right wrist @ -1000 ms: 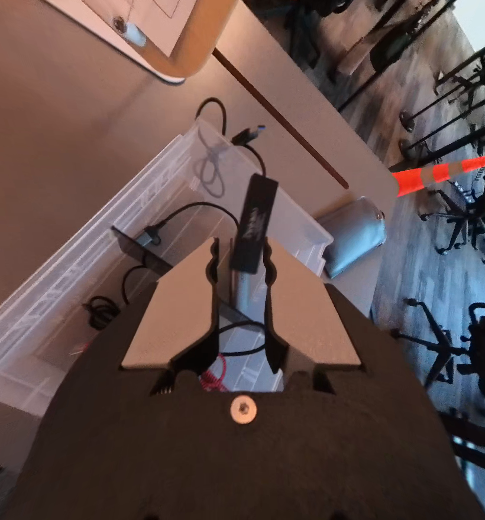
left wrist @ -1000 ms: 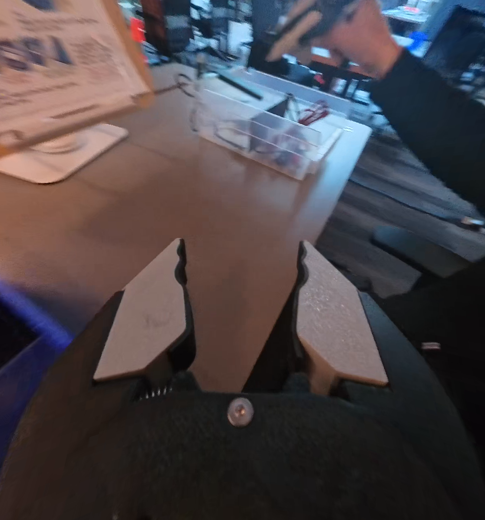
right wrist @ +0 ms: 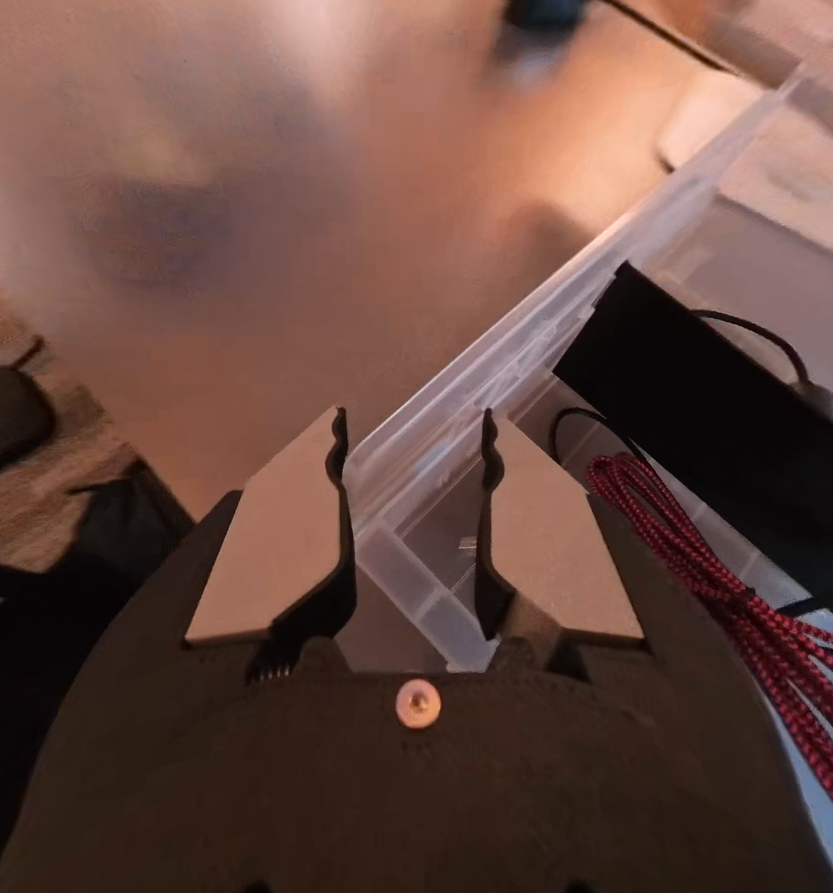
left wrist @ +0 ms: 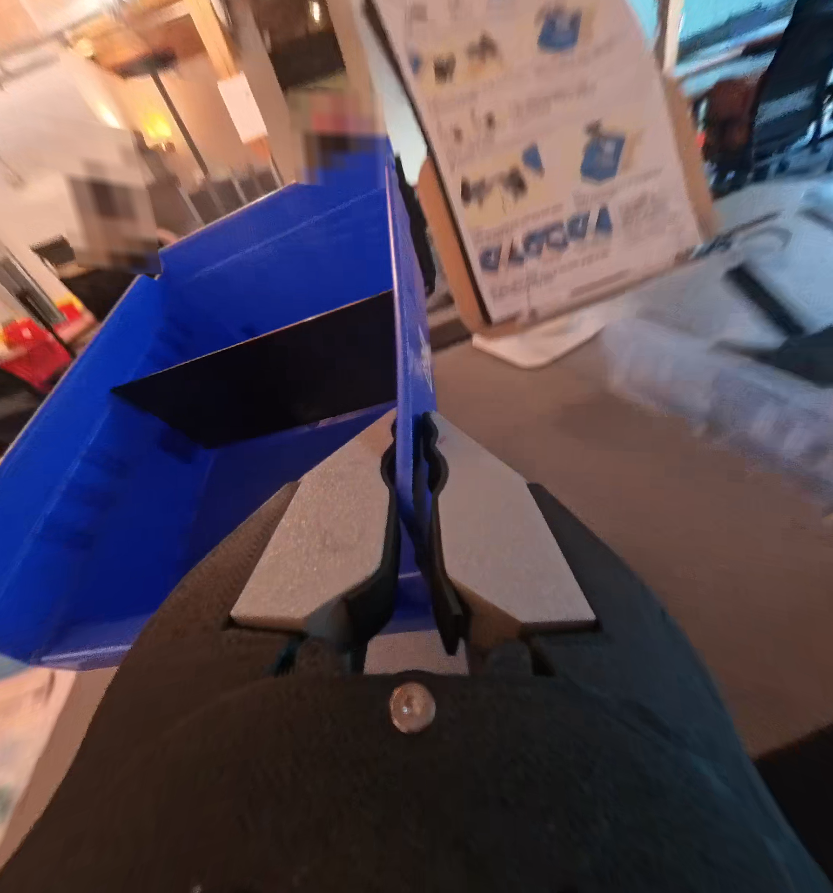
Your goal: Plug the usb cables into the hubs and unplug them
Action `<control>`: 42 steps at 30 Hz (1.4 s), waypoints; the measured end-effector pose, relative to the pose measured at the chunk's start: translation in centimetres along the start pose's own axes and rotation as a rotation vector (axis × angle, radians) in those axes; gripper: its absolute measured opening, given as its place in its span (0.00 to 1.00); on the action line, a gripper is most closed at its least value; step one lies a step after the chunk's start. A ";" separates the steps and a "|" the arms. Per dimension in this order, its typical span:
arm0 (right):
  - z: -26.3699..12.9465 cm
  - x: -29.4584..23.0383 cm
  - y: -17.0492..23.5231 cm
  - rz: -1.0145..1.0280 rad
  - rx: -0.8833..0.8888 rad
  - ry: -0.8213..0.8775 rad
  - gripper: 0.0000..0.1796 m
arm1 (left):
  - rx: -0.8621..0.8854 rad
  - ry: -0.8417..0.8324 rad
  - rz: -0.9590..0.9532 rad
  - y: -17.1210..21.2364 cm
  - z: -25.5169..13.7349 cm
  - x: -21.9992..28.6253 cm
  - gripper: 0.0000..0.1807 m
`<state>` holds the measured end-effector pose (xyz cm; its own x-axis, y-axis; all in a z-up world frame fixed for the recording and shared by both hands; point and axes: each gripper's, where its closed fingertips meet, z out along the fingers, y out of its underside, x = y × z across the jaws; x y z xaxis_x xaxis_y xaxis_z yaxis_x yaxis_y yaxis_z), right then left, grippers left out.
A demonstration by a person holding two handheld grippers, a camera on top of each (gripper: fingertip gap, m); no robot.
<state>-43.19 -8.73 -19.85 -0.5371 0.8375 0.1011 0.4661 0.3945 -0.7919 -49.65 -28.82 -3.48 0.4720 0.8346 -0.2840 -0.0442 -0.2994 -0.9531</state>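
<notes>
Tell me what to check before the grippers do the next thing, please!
1. Left gripper has a grip on the blue bin: ok, it is shut on the bin's side wall.
2. Blue bin's black divider in place: ok, it sits across the bin.
3. Right gripper free to grab: ok, it is open, with the corner of the clear bin between its fingers.
4. A cable within view: ok, the red braided cable lies in the clear bin, just right of the gripper.
5. A hub within view: cannot tell; none shows clearly here.
6. Sharp picture: not ok, both views are blurred.
</notes>
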 end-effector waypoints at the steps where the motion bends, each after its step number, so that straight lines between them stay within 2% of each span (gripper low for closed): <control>1: 1.5 -2.7 -1.5 -0.029 0.006 -0.041 0.31 | 0.043 0.011 0.008 -2.4 -0.1 0.1 0.01; 4: 5.6 -10.7 -5.8 -0.101 0.055 -0.160 0.32 | 0.137 0.094 0.035 -9.1 0.1 2.1 0.01; 6: 7.1 -14.7 -8.2 -0.113 0.106 -0.181 0.32 | 0.180 0.188 0.048 -13.0 0.6 4.7 0.01; 7: 7.1 -16.1 -9.2 -0.111 0.136 -0.171 0.36 | 0.194 0.246 0.054 -14.5 1.0 6.3 0.02; 10: 3.9 -18.8 -10.8 -0.106 0.259 -0.188 0.35 | 0.200 0.438 0.084 -16.6 2.2 12.1 0.02; 14: -4.2 -17.1 -9.6 -0.141 0.425 -0.221 0.37 | 0.126 0.631 0.108 -14.6 4.1 20.1 0.02; 19: -14.9 -8.3 -6.4 -0.150 0.586 -0.058 0.35 | 0.028 0.711 0.111 -8.9 7.7 30.2 0.01; 21: -18.0 -4.0 -5.0 -0.138 0.582 0.058 0.31 | -0.004 0.711 0.147 -6.0 8.7 34.4 0.01; 22: -19.1 -2.3 -4.2 -0.134 0.567 0.083 0.17 | -0.021 0.718 0.149 -4.7 8.9 36.3 0.01; 23: -19.9 -0.4 -3.4 -0.112 0.559 0.117 0.17 | -0.031 0.724 0.153 -3.6 9.2 38.0 0.01; 25: -20.7 3.1 -1.6 -0.049 0.512 0.170 0.30 | 0.011 0.698 0.200 -2.2 9.6 40.5 0.01; 27: -20.9 5.7 -0.1 0.012 0.473 0.186 0.34 | 0.012 0.703 0.194 -1.5 9.6 42.1 0.01; 29: -20.9 8.0 1.0 0.066 0.447 0.208 0.40 | 0.021 0.706 0.178 -1.3 9.2 42.1 0.04; 30: -20.9 9.0 1.4 0.084 0.440 0.222 0.42 | 0.026 0.698 0.164 -1.5 8.9 41.3 0.14; 33: -20.3 10.2 1.7 0.086 0.435 0.235 0.43 | 0.053 0.666 0.074 -2.6 6.9 36.4 0.29; 36: -17.6 8.4 1.2 0.016 0.373 0.168 0.44 | 0.024 0.603 0.058 -2.2 4.8 30.2 0.41; 39: -13.8 6.2 0.3 -0.086 0.282 0.130 0.46 | -0.015 0.387 0.075 -0.1 4.5 21.6 0.38; 42: -10.2 6.3 0.5 -0.140 0.170 0.165 0.47 | -0.118 0.184 0.045 3.3 5.0 13.3 0.40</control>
<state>-39.14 0.61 -13.43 -0.4600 0.8348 0.3025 0.2628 0.4535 -0.8516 -47.92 -16.38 -10.94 0.6251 0.7239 -0.2919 0.0292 -0.3954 -0.9180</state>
